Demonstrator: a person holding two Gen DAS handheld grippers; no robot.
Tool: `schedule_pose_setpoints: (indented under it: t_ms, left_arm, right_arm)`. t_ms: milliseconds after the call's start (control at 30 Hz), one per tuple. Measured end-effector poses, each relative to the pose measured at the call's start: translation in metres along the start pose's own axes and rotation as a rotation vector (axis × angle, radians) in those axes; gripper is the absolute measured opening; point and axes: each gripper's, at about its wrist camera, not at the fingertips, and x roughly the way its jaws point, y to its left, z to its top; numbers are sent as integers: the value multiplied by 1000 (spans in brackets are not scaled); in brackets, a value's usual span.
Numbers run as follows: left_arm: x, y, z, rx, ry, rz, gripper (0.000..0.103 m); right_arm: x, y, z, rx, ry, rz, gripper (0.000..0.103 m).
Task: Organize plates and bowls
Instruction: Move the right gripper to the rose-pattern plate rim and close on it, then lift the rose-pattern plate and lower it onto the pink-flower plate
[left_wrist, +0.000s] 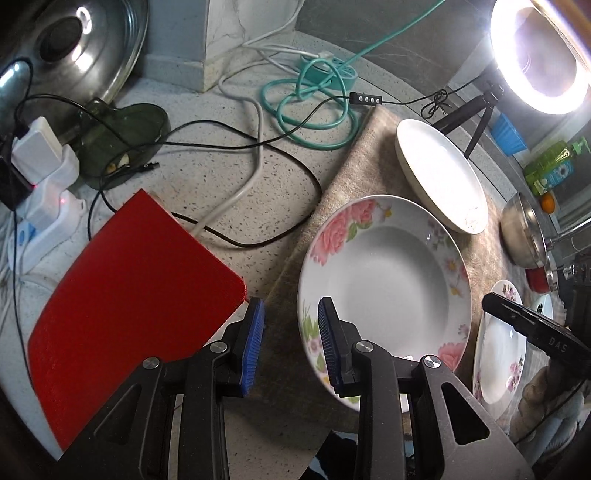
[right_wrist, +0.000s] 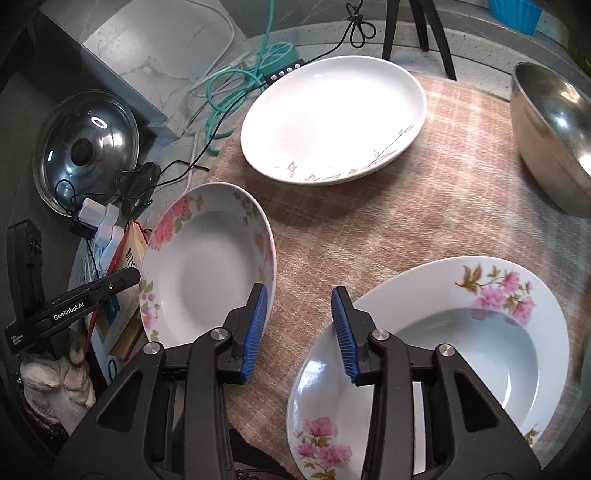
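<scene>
A smooth glass pot lid (right_wrist: 85, 151) with a black knob leans at far left, beside a matte, finely ribbed red board (left_wrist: 136, 291) that only the left wrist view shows flat on the speckled stone counter (left_wrist: 207, 177). The left gripper (left_wrist: 290, 343) hovers with its ridged blue pads parted and nothing between them, at the near rim of a glossy, deep rose-rimmed plate (left_wrist: 384, 273) on the coarse woven mat (right_wrist: 406, 221). Behind it sits a plain white oval plate (right_wrist: 332, 118); only the right wrist view reveals its faint leaf sprig. The right gripper (right_wrist: 301, 328) is likewise spread and empty, between the rose-rimmed plate and a second pink-flowered deep plate (right_wrist: 461, 350). A brushed steel bowl (right_wrist: 550, 136) stands far right.
</scene>
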Motion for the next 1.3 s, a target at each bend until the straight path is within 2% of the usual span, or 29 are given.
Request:
schedule_pose_setpoints:
  t_ms: [167,267,433,567,733,1300]
  left_arm:
    - [8,2,3,-16,27,-35,28]
    - [14,2,4,-20,44,-50,21]
    - [20,2,6,-26,56,-70,17]
    - [22,-1,7,-15,61,-78,13]
    - [23,-1,8,-13,62,-82,13]
    - [18,-10,10,0,48,-90,13]
  right_arm:
    - [10,-1,4,15,22,18,32]
    - [17,0,7,23,39,40,27]
    - [24,7,11,17,50,58,18]
    - [29,10,13,8,61,60,16]
    - [32,11,15,12,68,77,11]
    - [24,7,9,32,60,55,11]
